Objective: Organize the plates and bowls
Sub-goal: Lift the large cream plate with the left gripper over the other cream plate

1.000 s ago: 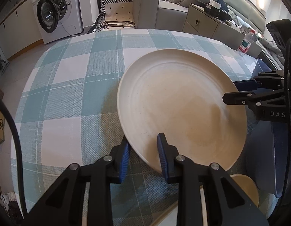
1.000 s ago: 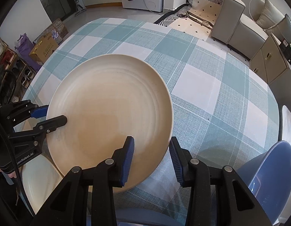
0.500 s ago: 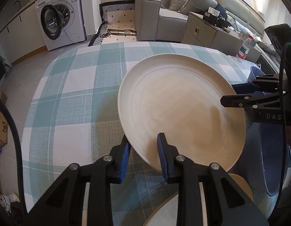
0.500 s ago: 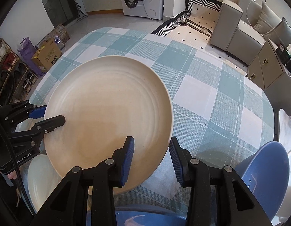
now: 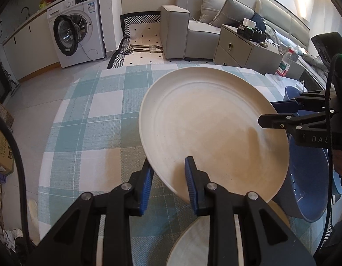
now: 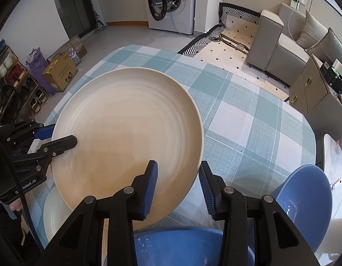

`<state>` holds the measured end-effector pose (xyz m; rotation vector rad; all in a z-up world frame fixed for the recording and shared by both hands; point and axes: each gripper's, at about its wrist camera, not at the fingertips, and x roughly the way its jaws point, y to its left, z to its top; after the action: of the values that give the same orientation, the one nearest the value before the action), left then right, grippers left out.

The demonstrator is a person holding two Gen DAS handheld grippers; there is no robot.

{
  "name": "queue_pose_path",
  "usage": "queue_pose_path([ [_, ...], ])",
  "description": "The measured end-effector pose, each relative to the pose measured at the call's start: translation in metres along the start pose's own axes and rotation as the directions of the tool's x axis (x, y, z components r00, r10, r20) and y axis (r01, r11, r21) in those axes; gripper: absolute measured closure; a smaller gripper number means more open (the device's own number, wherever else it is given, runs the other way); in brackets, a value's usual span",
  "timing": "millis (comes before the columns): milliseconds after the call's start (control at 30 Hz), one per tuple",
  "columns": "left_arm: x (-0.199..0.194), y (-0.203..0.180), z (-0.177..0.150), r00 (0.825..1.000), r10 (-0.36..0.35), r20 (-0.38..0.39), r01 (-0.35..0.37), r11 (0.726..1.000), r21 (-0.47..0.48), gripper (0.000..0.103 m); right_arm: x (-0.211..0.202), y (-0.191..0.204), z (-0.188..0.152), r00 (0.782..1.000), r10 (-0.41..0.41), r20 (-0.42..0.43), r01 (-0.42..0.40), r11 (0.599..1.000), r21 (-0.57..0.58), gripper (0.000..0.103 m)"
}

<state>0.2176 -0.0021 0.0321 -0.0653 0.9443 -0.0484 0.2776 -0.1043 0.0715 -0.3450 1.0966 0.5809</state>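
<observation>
Both claws have carried the big cream plate (image 5: 210, 128) higher off the table (image 5: 86, 115) than a second ago, so more of the room beyond the far edge now shows. Nearest the left camera, the left claw (image 5: 168, 184) is nearly closed, its blue pads pinching the plate's near rim. In the right view the right claw (image 6: 178, 188) is clamped on the rim at its own side, one pad over the plate's face and the other under it. The plate hangs between them, tilted, clear of the checked cloth.

Directly below, at the table's near edge, sit a second cream plate (image 5: 193, 239) and a blue bowl (image 6: 177, 246); another blue bowl (image 6: 303, 201) stands toward the near right corner. Farther out the cloth is bare up to the far edge.

The risk, as it looks, lies in the two thin rim grips. If the hands drift apart, or one rises faster, the smooth rim could twist out of a claw and the plate would drop onto the crockery beneath. Lowering it off-centre over the other plate could also knock the neighbouring bowl.
</observation>
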Motion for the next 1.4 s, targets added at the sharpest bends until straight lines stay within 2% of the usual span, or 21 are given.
queue_pose_path([
  [700, -0.05, 0.006, -0.02, 0.997, 0.018, 0.077, -0.018, 1.0, 0.001, 0.076, -0.051, 0.04, -0.029, 0.996, 0.002, 0.093, -0.002, 1.0, -0.006, 0.063],
  [1400, -0.069, 0.014, -0.05, 0.997, -0.004, 0.077, 0.004, 1.0, -0.007, 0.076, -0.074, 0.074, -0.072, 0.99, 0.021, 0.143, -0.02, 1.0, -0.006, 0.063],
])
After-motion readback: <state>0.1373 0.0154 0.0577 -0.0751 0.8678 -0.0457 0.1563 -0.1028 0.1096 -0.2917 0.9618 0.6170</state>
